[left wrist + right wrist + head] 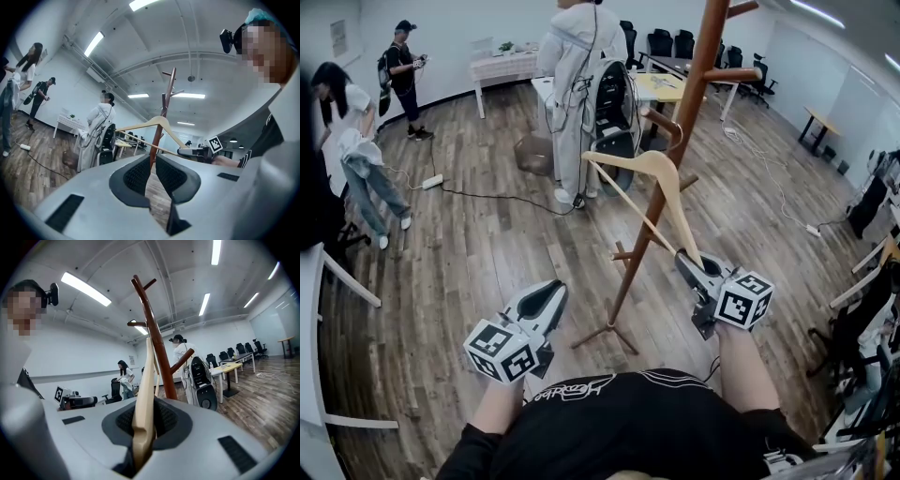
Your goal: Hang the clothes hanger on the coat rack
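A brown wooden coat rack [694, 94] stands on the floor in front of me, with pegs sticking out at several heights. A pale wooden clothes hanger [630, 161] hangs tilted beside its pole, its dark hook [664, 124] close to the pole; whether the hook rests on a peg I cannot tell. My right gripper [684, 258] is shut on the hanger's lower right end. In the right gripper view the hanger [143, 413] rises edge-on from the jaws along the rack [150, 319]. My left gripper [555, 291] is shut and empty, low and left of the rack's base, pointing at the hanger [159, 121].
A person in a white coat [577, 75] stands by a black chair [614, 103] behind the rack. Two more people [356, 141] are at the left, with a cable and power strip [431, 181] on the floor. Tables and chairs line the back; a white table edge [309, 328] is near left.
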